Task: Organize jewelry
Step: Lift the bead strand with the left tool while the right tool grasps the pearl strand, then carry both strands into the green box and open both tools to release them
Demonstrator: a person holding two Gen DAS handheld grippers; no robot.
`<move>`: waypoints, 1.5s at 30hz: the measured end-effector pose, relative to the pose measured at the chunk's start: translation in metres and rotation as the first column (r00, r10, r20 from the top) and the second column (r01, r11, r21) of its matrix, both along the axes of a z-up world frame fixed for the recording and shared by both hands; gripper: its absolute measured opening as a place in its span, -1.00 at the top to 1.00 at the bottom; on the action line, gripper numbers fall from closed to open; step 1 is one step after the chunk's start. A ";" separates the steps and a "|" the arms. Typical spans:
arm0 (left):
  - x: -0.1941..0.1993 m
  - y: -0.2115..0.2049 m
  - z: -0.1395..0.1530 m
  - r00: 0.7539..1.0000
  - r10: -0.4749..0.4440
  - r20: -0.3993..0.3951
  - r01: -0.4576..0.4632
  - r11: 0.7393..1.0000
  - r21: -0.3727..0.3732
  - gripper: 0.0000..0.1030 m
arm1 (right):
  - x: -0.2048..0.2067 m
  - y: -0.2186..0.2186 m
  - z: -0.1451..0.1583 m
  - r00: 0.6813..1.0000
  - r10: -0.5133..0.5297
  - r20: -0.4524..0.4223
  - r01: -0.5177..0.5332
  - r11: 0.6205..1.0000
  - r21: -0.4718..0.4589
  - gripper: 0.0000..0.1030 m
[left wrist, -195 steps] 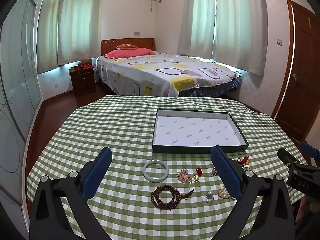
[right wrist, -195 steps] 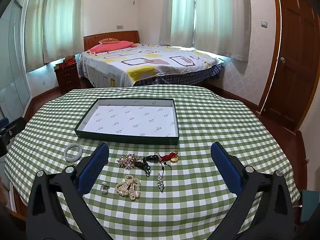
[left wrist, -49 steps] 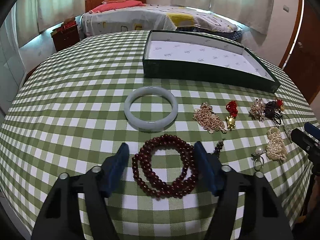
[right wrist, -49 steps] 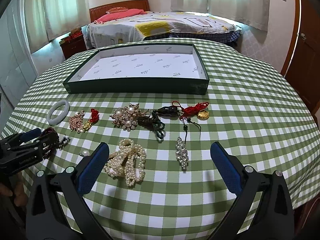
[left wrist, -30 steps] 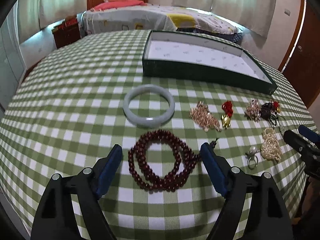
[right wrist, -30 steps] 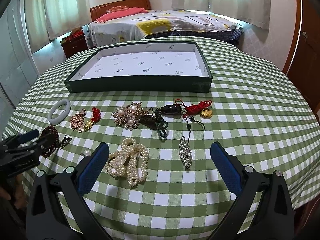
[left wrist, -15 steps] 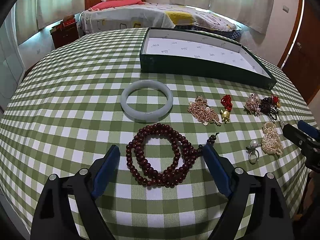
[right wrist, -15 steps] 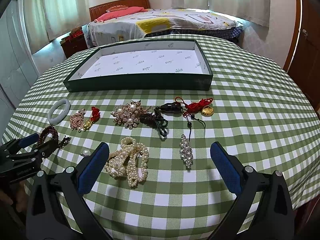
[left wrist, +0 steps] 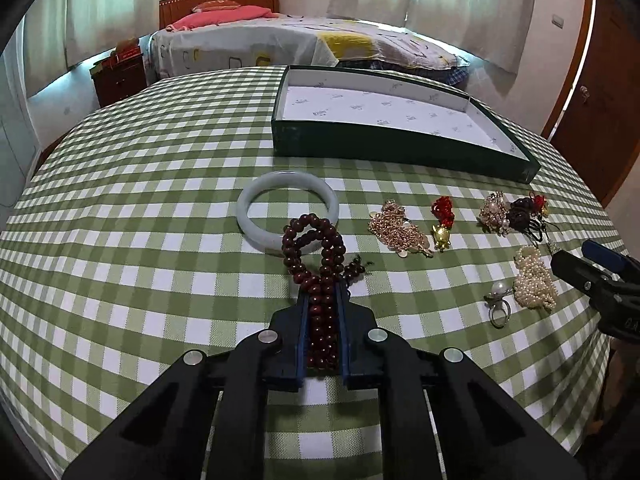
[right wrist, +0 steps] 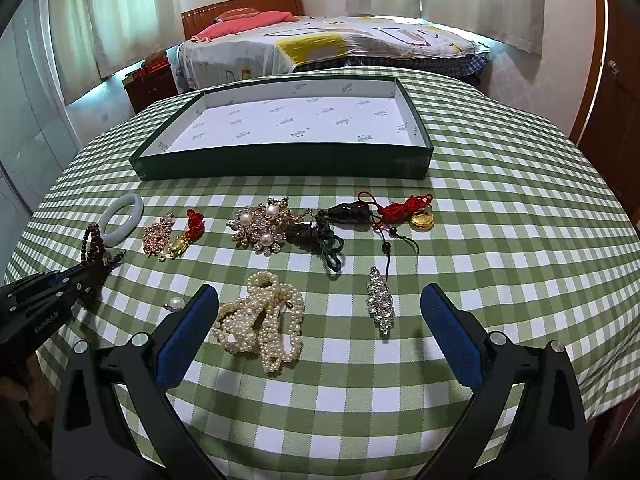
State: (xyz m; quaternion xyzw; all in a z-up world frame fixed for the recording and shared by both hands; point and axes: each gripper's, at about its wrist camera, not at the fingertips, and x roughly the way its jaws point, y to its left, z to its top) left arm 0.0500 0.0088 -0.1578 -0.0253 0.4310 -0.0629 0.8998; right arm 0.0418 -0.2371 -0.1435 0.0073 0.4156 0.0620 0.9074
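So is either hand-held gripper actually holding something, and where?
The left hand-held gripper pinches the dark red bead bracelet at its near loops. The right hand-held gripper is open, holding nothing.

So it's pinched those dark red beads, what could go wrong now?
The left gripper is shut on only part of the red bead strand; the free loop sticks out ahead and could slip loose or swing on the way to the green tray. That loop overlaps the jade bangle in this view, so it might drag it. The tassel may also snag.
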 end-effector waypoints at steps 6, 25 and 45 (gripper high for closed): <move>-0.002 -0.002 0.005 1.000 -0.015 0.019 0.015 1.000 -0.014 0.78 | 0.001 0.006 -0.001 1.000 0.018 -0.001 -0.018 1.000 0.003 -0.91; -0.003 -0.001 0.006 1.000 -0.003 0.028 0.003 1.000 0.004 0.78 | 0.001 0.033 -0.020 0.993 0.111 -0.043 -0.113 0.992 -0.056 0.04; -0.001 -0.004 0.036 0.996 -0.012 0.087 0.015 0.999 -0.031 0.78 | -0.006 0.017 0.014 0.992 0.118 0.051 -0.120 0.992 0.026 0.66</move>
